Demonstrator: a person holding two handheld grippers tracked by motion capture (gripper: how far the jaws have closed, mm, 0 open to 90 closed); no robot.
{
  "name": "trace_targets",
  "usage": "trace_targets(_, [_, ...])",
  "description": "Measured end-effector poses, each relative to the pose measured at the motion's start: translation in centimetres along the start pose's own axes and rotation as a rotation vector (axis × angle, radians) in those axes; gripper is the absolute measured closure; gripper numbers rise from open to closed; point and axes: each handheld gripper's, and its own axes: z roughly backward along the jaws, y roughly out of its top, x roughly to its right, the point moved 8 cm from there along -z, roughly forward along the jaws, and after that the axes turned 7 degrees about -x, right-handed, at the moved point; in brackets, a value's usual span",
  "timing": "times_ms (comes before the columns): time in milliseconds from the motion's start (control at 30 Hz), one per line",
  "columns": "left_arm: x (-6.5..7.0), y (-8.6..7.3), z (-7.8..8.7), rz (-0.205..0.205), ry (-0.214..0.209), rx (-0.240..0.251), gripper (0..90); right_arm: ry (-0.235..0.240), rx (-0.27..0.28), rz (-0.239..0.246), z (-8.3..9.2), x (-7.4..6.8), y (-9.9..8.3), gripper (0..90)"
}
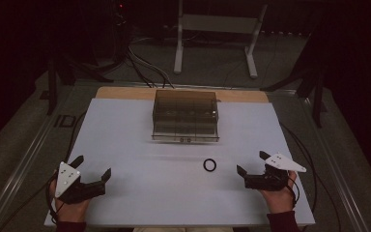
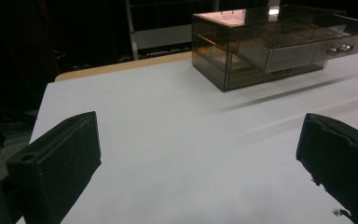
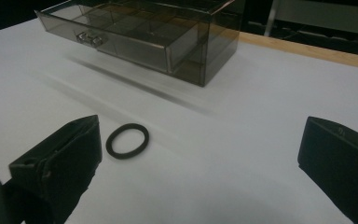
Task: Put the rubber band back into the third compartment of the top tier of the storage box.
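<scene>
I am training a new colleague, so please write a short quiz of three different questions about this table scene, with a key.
1. True or false: the black ring lies inside the drawer box.
2. Which gripper is nearer to the ring?
A. the left gripper
B. the right gripper
3. Fill in: the top drawer of the box is pulled ____.

Key
1. False. The ring lies flat on the white table, in front of the box and apart from it.
2. B. Both grippers are open and hold nothing.
3. Out; it stands forward of the box front.
</scene>
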Motion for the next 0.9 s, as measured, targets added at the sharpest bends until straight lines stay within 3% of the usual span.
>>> trace_targets(300, [0.0,-0.1,-0.2,-0.005,-0.010,-0.020,0.5,0.020,-0.053,0.008,-1.5,-0.5,1.2,0.2])
trace_targets(533, [-0.1,0.0,-0.1,-0.004,0.004,-0.017,0.5,0.045,-0.108,0.012,-3.2,-1.1,1.8,0.2])
trace_targets(767, [-0.2,0.1,0.0,-0.008,0.017,-0.016,0.5,0.043,-0.185,0.010,-4.8,-1.4,2.0,0.2])
trace_targets(900, [-0.3,0.0,-0.1,-0.009,0.023,-0.016,0.5,0.048,-0.202,0.018,-5.4,-1.6,2.1,0.2])
